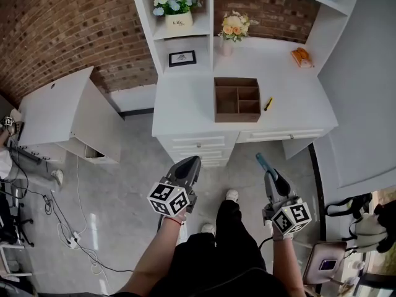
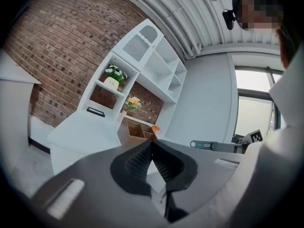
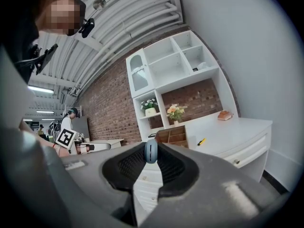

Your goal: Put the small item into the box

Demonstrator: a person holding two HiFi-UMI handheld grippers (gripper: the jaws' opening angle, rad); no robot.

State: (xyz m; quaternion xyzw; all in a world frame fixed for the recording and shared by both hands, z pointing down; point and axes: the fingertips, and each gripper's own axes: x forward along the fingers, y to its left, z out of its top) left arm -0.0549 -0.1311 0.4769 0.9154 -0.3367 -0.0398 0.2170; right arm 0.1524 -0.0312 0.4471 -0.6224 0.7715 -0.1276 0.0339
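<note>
The brown compartmented box [image 1: 237,99] sits open on the white desk [image 1: 185,104], with a small yellow item [image 1: 268,103] lying just right of it. Both grippers hang low over the floor, well short of the desk. My left gripper [image 1: 193,161] is shut with nothing between its jaws, which meet at the tips in the left gripper view [image 2: 151,144]. A small blue item [image 1: 262,161] sticks out past the tips of my right gripper [image 1: 267,173], which is shut on it. In the right gripper view the blue item [image 3: 151,151] sits pinched between the jaws, with the box [image 3: 173,135] far beyond.
White shelves hold a flower pot [image 1: 178,10] and a framed picture [image 1: 182,58]. A vase of flowers [image 1: 233,28] and an orange object [image 1: 300,55] stand on the desk's back. A white cabinet [image 1: 59,113] is at left, with cables [image 1: 68,228] on the floor.
</note>
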